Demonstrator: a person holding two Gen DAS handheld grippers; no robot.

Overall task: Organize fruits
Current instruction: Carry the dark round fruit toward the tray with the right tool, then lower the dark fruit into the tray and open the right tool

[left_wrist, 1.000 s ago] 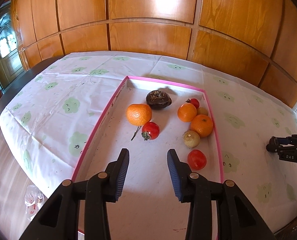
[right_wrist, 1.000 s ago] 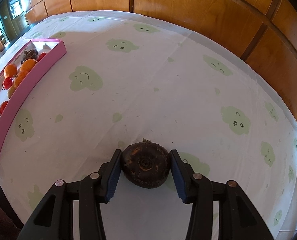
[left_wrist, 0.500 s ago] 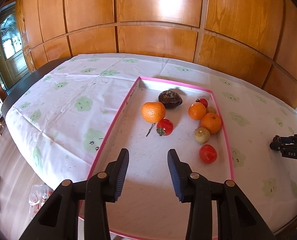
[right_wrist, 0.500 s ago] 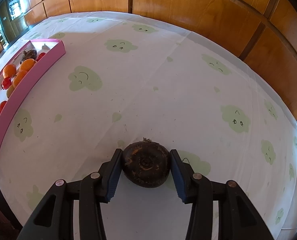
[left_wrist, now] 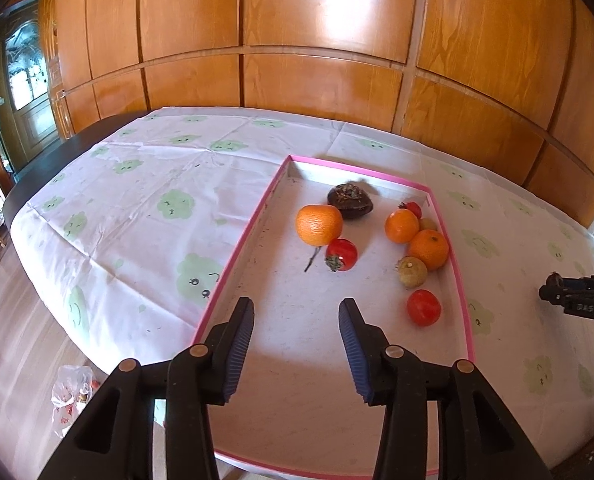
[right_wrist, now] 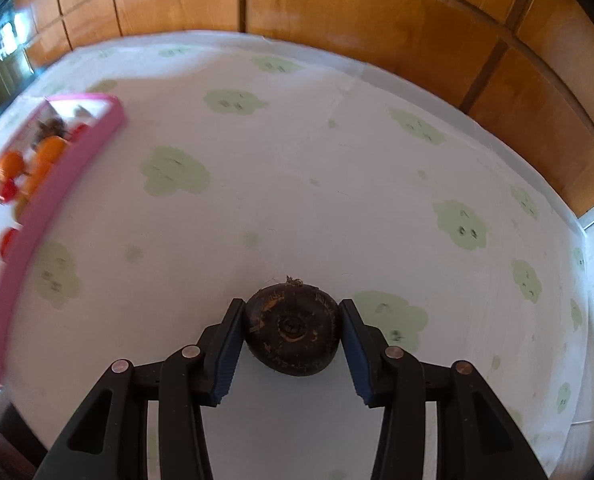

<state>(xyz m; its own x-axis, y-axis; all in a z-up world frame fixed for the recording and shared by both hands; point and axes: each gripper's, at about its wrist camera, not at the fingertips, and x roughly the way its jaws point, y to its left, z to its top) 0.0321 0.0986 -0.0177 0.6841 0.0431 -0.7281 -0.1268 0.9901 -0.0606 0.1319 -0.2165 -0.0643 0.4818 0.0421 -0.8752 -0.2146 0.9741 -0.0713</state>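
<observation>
Right tool (right_wrist: 293,330) clamped dark fruit (right_wrist: 292,328), swung toward pink tray (right_wrist: 59,172); left tool (left_wrist: 295,326) empty, jaws opening over it.

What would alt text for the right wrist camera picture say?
The right gripper clamps a dark brown round fruit above a white tablecloth with green cloud faces. A pink-edged tray of fruit sits blurred at far left.

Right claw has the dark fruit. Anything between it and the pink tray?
Nothing visible. In the right wrist view the right claw grips the dark round fruit, and only bare tablecloth lies between it and the pink tray. The tray's raised side wall must be cleared.
</observation>
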